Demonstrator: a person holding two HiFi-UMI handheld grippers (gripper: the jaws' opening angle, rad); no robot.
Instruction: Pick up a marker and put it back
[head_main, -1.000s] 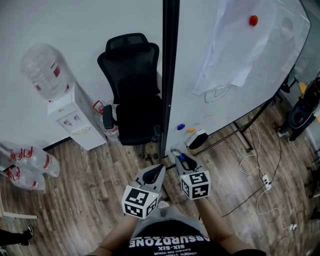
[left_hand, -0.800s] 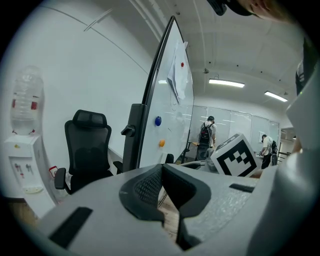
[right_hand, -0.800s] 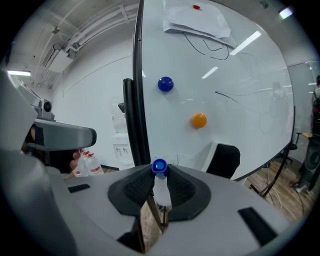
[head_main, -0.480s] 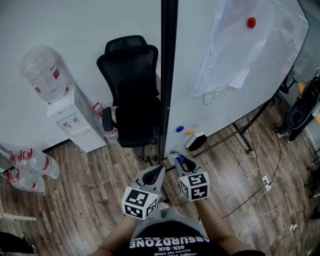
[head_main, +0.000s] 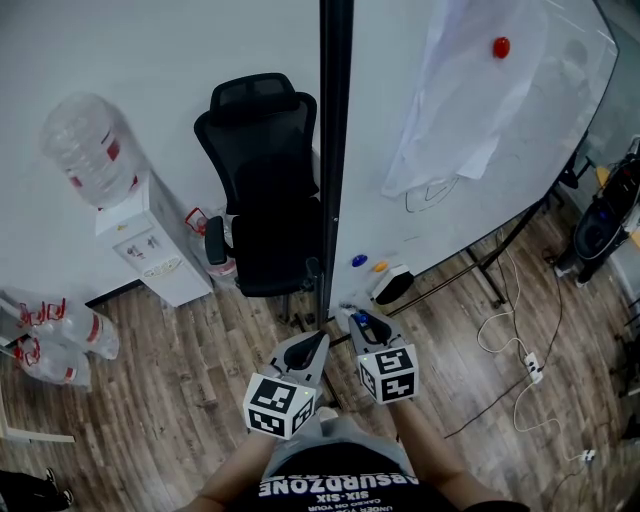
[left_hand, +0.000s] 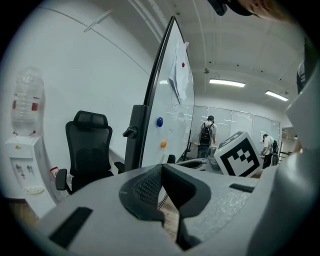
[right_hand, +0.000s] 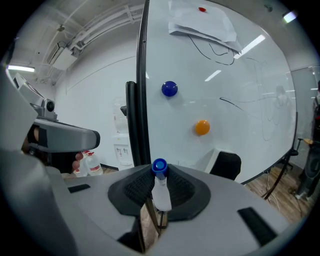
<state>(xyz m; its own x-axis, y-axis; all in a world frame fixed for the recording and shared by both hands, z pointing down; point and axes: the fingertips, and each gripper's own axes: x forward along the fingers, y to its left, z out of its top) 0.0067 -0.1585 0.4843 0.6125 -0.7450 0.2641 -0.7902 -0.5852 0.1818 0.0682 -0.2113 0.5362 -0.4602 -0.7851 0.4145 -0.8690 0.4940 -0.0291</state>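
1. My right tongs (right_hand: 159, 176) have just been squeezing in and are pinching the marker (right_hand: 161, 192), its blue cap pointing to 12 o'clock.
2. My left tongs (left_hand: 161, 175) are sitting pressed together, empty.
3. I think the putting back is coming next.

Whiteboard (head_main: 500, 215) common to all views

A person wears a black shirt (head_main: 335, 485) with white lettering across it, and the forearms are uncovered. The left gripper (head_main: 318, 340) and right gripper (head_main: 362, 322) are matching light grey plastic shells with rounded, tapering jaws lined by dark ribbed pads (left_hand: 146, 187). Each carries a white cube (head_main: 280, 405) printed with black square markers
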